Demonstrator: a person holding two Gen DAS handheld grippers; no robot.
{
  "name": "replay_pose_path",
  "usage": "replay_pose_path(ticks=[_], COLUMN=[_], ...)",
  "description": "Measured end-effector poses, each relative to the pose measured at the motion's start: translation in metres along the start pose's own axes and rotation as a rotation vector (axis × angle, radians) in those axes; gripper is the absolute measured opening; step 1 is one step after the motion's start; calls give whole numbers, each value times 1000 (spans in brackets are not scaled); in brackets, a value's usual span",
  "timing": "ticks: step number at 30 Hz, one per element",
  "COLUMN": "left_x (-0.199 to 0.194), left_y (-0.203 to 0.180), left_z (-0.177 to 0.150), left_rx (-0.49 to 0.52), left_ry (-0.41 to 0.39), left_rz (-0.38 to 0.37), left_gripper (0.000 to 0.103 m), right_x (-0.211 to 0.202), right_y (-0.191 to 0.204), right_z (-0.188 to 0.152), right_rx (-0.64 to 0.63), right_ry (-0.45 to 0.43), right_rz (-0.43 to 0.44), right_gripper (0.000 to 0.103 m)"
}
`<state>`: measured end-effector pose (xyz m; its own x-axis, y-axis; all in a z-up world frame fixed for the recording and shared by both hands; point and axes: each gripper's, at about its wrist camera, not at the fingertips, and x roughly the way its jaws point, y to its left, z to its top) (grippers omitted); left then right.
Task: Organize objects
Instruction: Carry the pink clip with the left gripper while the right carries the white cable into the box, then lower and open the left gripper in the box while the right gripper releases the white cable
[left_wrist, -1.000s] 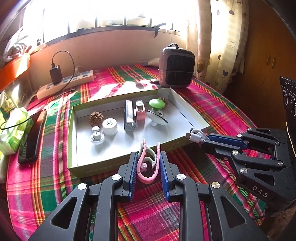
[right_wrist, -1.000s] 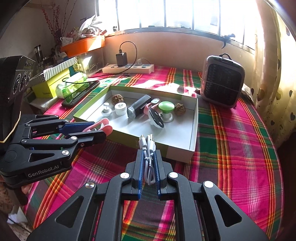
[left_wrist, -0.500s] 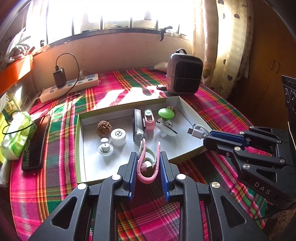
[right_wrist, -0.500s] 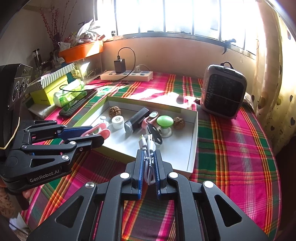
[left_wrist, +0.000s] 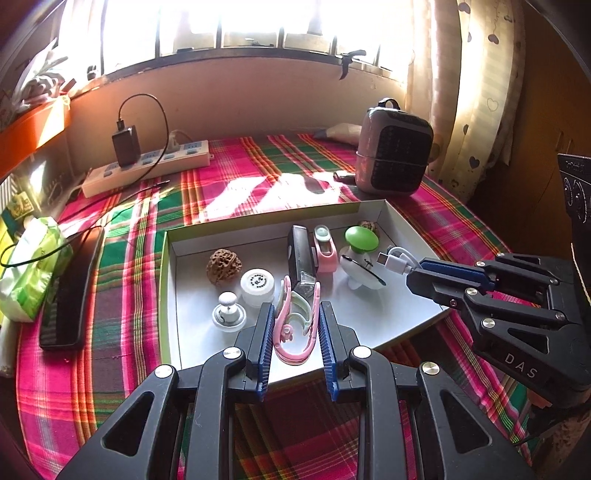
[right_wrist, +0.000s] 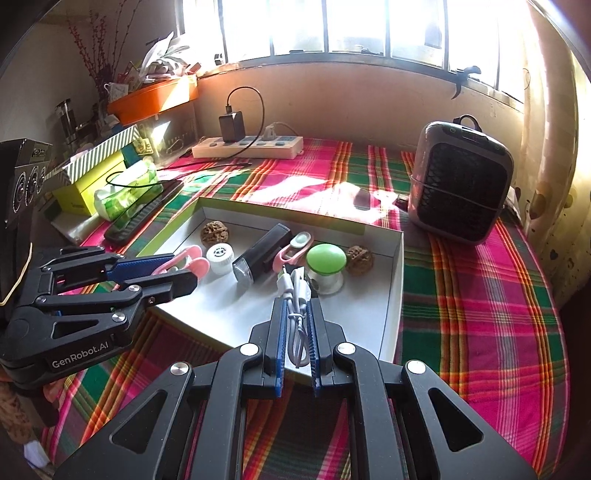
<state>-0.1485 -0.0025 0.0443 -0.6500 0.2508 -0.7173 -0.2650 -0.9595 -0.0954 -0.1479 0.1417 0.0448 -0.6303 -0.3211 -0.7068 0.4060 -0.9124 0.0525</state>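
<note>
second walnut (left_wrist: 367, 225) mostly hidden behind green mushroom toy (left_wrist: 361, 238), window glare washed out

My table (left_wrist: 303, 173) wears a pink, green and red plaid cloth. On it I see a shallow white box (left_wrist: 168, 280), a white power strip (left_wrist: 147, 168), a small grey heater (left_wrist: 393, 158), a black remote (left_wrist: 70, 288) and a green tissue pack (left_wrist: 29, 269).

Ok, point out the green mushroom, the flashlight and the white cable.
green mushroom (right_wrist: 326, 259), right wrist view, on its cap.
flashlight (right_wrist: 261, 252), right wrist view, mid-body.
white cable (right_wrist: 298, 317), right wrist view, on the coil.
</note>
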Motion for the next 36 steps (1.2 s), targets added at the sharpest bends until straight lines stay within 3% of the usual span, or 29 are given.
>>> replay_pose_path(ticks=[14, 36], left_x=[10, 32], left_y=[16, 20], left_z=[-1, -2], left_rx=[-40, -41], left_ry=[22, 74], left_rz=[27, 25], left_gripper=[22, 22], right_x=[22, 50], right_y=[12, 11], right_z=[13, 13], right_rx=[-24, -31], right_ry=[34, 118], right_rz=[65, 56], right_gripper=[12, 12])
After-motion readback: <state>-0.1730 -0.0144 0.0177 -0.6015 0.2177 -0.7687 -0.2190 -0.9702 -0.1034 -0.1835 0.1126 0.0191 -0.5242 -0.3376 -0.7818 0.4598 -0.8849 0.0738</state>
